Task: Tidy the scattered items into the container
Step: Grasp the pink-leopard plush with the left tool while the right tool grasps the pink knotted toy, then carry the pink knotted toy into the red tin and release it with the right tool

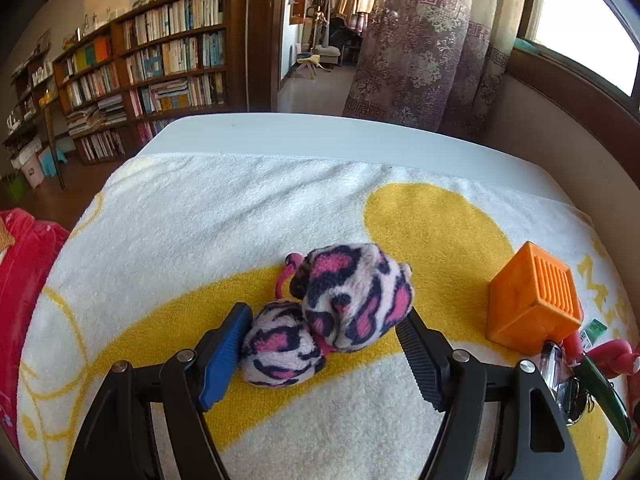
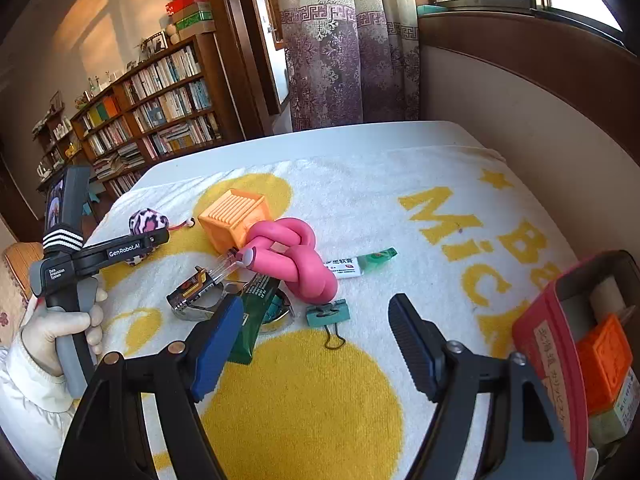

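A pink, white and navy leopard-print plush toy lies on the yellow-and-white towel. My left gripper is open around it, its pads close on both sides. The right wrist view shows that gripper by the plush. My right gripper is open and empty above the towel, near a teal binder clip. The red container stands at the right with an orange block and other items inside.
An orange cube, a knotted pink tube, a white-and-green ointment tube, a dark green tube, a lighter and a metal ring lie mid-towel. A wall runs along the right; the table edge is at the far side.
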The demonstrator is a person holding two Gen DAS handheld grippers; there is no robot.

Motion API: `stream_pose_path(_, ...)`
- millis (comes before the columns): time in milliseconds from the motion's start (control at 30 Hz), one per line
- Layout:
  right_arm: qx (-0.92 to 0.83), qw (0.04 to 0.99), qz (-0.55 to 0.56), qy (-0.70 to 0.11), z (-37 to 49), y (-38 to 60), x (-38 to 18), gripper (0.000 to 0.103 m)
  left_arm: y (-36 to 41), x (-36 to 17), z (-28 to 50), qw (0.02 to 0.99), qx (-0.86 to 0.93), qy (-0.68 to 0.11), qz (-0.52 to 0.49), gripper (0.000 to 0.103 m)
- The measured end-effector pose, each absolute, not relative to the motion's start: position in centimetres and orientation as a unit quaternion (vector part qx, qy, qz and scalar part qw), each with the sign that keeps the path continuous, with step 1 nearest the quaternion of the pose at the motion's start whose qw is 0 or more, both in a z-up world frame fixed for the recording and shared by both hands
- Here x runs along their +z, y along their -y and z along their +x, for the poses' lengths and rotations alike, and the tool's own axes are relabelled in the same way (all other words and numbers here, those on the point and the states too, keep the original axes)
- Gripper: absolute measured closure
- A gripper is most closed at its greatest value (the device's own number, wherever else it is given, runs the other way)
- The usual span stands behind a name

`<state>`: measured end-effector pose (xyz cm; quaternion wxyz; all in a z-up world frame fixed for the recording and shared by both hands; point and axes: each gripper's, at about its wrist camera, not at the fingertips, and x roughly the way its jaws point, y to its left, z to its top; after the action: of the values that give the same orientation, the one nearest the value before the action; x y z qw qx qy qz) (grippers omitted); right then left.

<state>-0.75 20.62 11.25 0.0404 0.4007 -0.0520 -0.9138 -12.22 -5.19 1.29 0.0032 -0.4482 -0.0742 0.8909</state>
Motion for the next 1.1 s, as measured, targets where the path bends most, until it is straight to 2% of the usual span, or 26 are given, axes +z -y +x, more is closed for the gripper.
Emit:
stream_pose_path(33, -0.913, 0.041, 0.404, 0.048, -1.0, -20.4, 11.1, 0.025, 5.7, 0.9, -12.4, 0.003, 0.886, 0.087, -0.455, 0.039)
stream_pose_path(167, -0.910, 0.042, 0.410, 0.037, -1.9, -19.9, 10.8, 0.024, 6.7, 1.1, -12.3, 0.010, 0.885, 0.111, -0.453, 0.049)
stream_pose_path(300, -0.908, 0.038, 0.415, 0.040, -2.9, -20.1, 10.2, 0.029, 6.4, 2.3, -11.6, 0.015, 0.892, 0.108, -0.439, 0.052)
stream_pose_path(433, -0.906, 0.021, 0.420, 0.040, -3.7, -20.5, 9.5, 0.030, 5.7, 3.9, -10.7, 0.023, 0.902, 0.104, -0.419, 0.052)
stream_pose_path(533, -0.904, 0.013, 0.424, 0.049, -4.4, -20.9, 9.1, 0.035, 5.3, 4.4, -10.5, 0.030, 0.903, 0.101, -0.416, 0.052)
stream_pose_path(633, -0.900, 0.024, 0.430, 0.066, -5.1, -21.2, 8.7, 0.054, 4.9, 4.4, -10.3, 0.035, 0.902, 0.099, -0.419, 0.052)
stream_pose_path(667, -0.897, 0.029, 0.435, 0.071, -5.3, -21.3, 8.5, 0.070, 4.7, 4.3, -10.3, 0.037, 0.902, 0.097, -0.420, 0.052)
stream_pose_path(700, -0.895, 0.032, 0.439, 0.077, -5.4, -21.5, 8.2, 0.076, 4.5, 4.3, -10.3, 0.039, 0.901, 0.095, -0.421, 0.052)
stream_pose_path(1100, -0.920, 0.020, 0.382, 0.083, 0.0, -22.3, 11.8, 0.076, 2.4, 5.6, -9.3, 0.064, 0.907, 0.080, -0.407, 0.052)
